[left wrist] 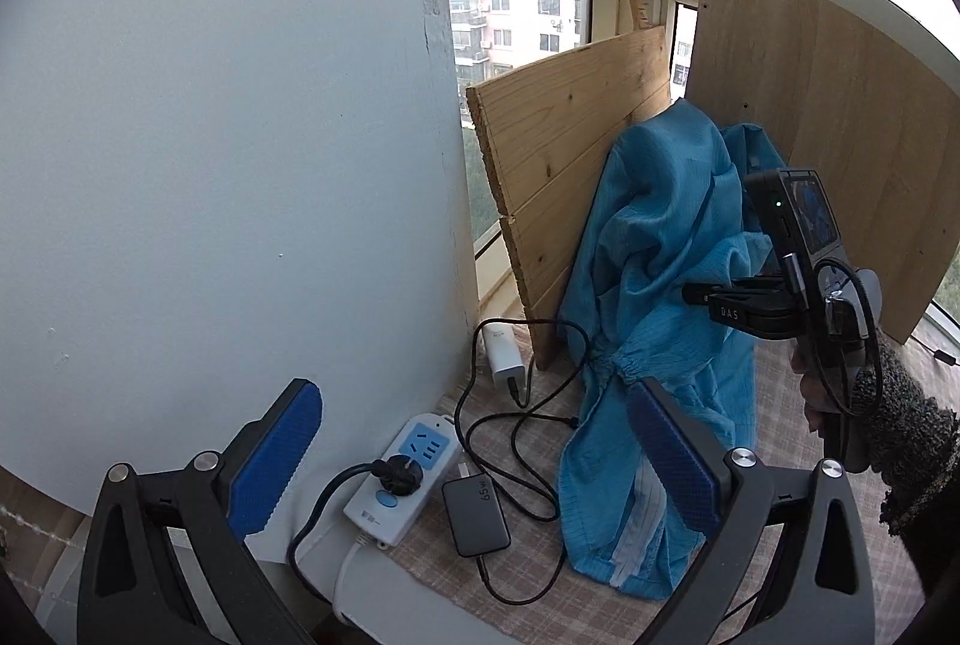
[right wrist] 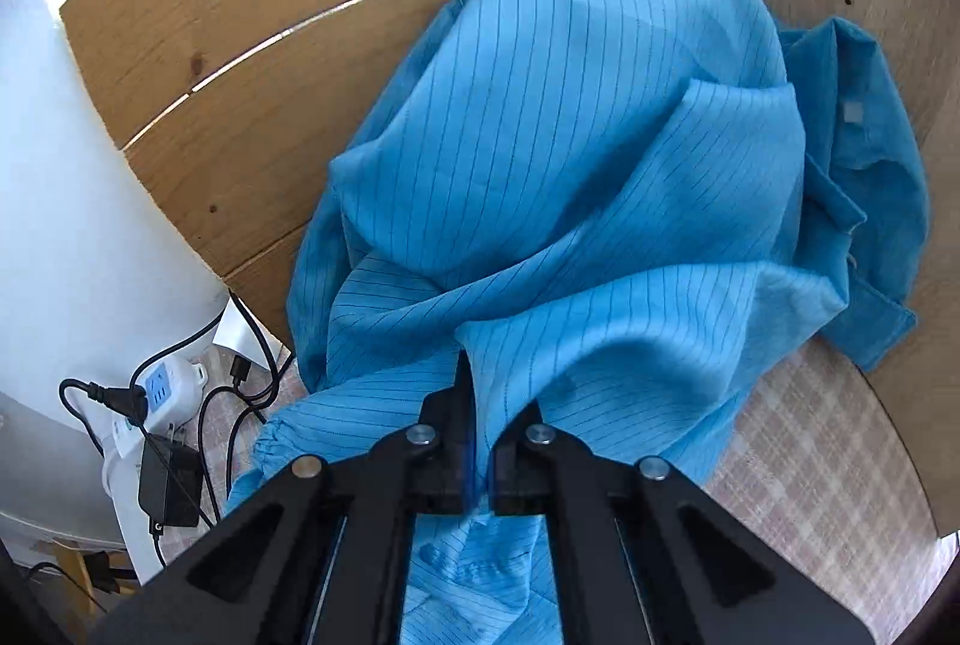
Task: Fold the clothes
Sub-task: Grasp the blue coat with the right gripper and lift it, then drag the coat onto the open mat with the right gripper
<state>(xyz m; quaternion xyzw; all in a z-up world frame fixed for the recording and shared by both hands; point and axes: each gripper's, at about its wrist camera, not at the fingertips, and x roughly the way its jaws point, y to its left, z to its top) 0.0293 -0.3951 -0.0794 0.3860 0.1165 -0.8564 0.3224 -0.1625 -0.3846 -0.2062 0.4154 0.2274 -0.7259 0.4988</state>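
Blue garment [right wrist: 570, 201], pinstriped, crumpled in a heap at the back of the bench, piled up against the wood boards [left wrist: 570, 153] that stand along the back edge. One elastic-cuffed sleeve trails forward toward the near edge, over the checked cloth [right wrist: 828, 441] covering the bench.

Right gripper [right wrist: 477, 441]: jaws together, clamped on a fold of the garment at the near side of the heap; fabric runs up between the pads.

Left gripper [left wrist: 468, 465]: jaws wide apart, nothing between them, hovering above the bench's left side near the power strip [left wrist: 402, 477] and charger [left wrist: 477, 516], cables loose alongside.

Step in hand, as I read it: first grab, before any fold. Next move likely calls for lifting the heap clear of the boards, the left taking a second point, then spreading flat. Cables could snag the trailing sleeve.
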